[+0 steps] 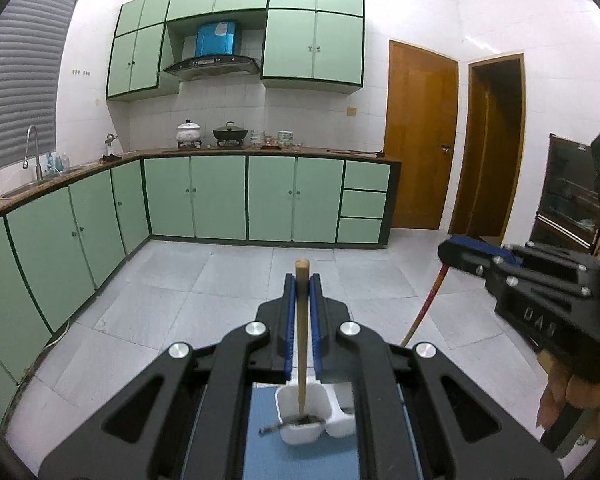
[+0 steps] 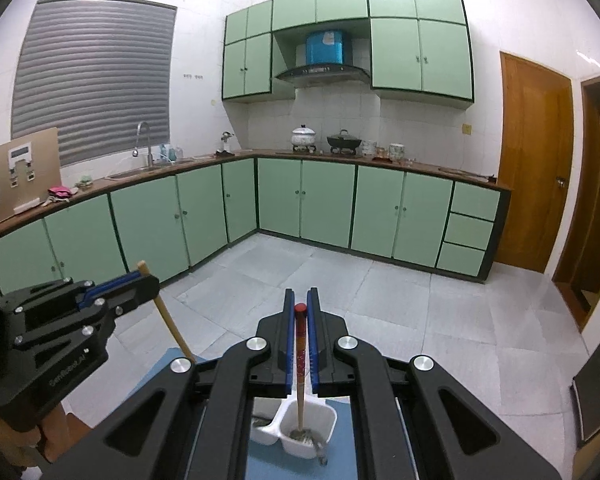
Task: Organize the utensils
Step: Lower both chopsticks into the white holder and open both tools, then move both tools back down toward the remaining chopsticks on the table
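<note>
**Two sticks held over a little white box**

The left gripper [image 1: 302,280] is squeezed tight on a plain wooden stick [image 1: 301,332]. The right gripper [image 2: 301,294] is squeezed tight on a wooden stick with a red patterned top [image 2: 300,344]. Both sticks hang almost straight down. Their bottom ends sit inside a small white plastic box with two sections [image 1: 300,420] on a blue mat [image 1: 260,452]. There are dark bits in the bottom of the box too, but I cannot tell what they are.

I think things could go wrong here. The sticks are thin and smooth, so one could slip through the blue pads [image 1: 315,316] and drop. The white box looks light. If a stick catches its wall, the box could tip over or slide. The two grippers are also close together, so they could bump.
</note>
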`<state>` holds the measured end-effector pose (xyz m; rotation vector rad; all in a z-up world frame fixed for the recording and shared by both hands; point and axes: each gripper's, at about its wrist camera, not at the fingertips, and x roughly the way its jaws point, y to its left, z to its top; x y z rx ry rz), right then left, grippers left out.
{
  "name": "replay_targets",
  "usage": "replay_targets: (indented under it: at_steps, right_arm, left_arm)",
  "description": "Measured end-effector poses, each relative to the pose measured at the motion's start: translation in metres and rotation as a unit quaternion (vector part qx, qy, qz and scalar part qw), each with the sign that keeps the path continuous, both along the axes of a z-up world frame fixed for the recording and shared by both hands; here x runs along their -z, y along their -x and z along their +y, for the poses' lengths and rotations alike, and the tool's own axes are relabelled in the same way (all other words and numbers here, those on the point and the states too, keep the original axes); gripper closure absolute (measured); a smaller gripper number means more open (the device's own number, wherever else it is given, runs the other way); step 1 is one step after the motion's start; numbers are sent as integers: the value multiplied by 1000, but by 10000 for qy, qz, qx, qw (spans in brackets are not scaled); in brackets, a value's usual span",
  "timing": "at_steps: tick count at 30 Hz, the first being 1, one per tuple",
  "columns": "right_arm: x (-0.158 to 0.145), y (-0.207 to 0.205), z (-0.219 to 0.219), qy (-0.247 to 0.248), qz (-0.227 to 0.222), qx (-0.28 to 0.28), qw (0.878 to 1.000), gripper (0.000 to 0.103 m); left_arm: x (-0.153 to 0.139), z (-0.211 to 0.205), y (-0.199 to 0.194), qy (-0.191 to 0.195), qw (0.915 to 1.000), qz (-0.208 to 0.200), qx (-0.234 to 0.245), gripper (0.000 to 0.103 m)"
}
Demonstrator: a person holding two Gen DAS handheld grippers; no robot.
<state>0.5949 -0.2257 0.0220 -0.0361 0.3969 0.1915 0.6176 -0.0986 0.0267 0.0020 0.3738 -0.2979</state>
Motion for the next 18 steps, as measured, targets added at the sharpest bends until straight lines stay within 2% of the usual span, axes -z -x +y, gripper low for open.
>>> replay_targets:
  at_steps: [2, 5, 10, 12, 13, 15, 18]
  right_arm:
    - [18, -14, -3, -39, 97, 31, 9999, 97]
    - [50, -30, -3, -76, 326, 52, 9994, 97]
    - [88, -35, -4, -3, 595, 85, 9982, 95]
    - [89, -26, -3, 6, 574, 83, 9983, 93]
    - [85, -20, -3, 10, 527, 74, 9986, 87]
    - [75, -9, -4, -6, 430, 62, 9991, 83]
    - [56, 18, -7, -83, 245, 75, 9996, 81]
  left_arm:
    - [14, -2, -15, 17, 10000, 52, -28, 97]
    - [50, -6, -34, -62, 9995, 313, -55, 97]
    - [88, -6, -38, -195, 9978, 636, -10, 96]
    - [87, -2, -30, -212, 9977, 637, -10, 95]
    - [85, 0, -26, -215, 9979, 607, 3, 93]
    - [69, 5, -11, -297, 9986, 439, -46, 78]
    - [44, 14, 18, -277, 9993, 237, -65, 69]
